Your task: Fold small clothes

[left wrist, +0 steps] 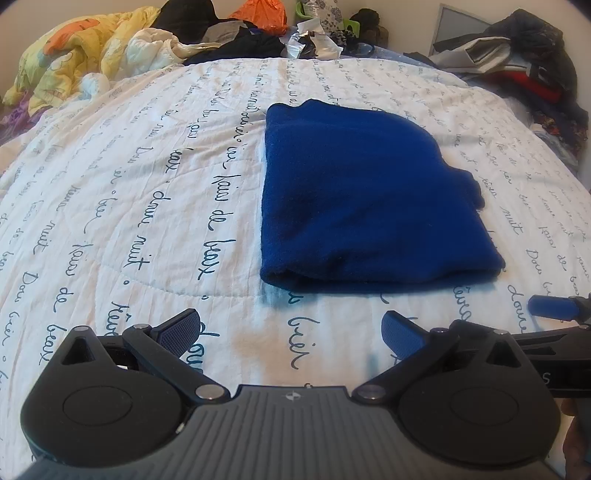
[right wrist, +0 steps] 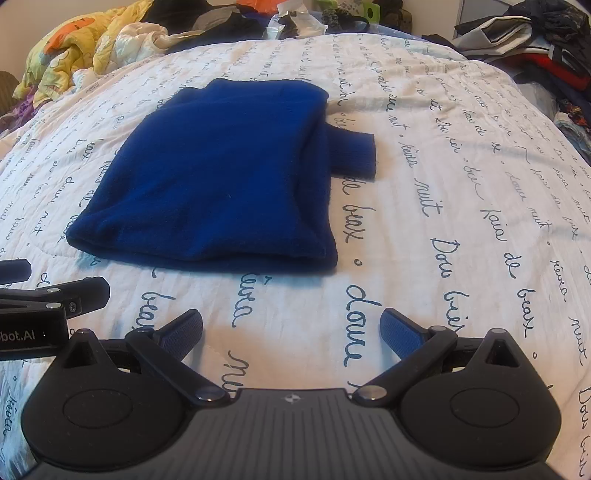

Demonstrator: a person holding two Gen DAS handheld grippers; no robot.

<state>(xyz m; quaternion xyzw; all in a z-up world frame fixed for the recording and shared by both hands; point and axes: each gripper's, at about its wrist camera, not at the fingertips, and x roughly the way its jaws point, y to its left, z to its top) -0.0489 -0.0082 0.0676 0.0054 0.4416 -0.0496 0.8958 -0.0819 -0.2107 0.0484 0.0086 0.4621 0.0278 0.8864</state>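
Left gripper (left wrist: 291,332) wide open, empty, right gripper (right wrist: 291,332) likewise, folded blue fleece garment (right wrist: 221,177) apart on quilted bedspread (right wrist: 461,184).

Bare quilt (right wrist: 461,206) rings sweater (right wrist: 221,177); clutter (right wrist: 147,33) behind.

Both wrist cameras sit low over the bed (left wrist: 147,184), side by side, facing its far cluttered edge. Both views share the blue garment (left wrist: 362,199), near ahead; each catches the other gripper at its inner edge.
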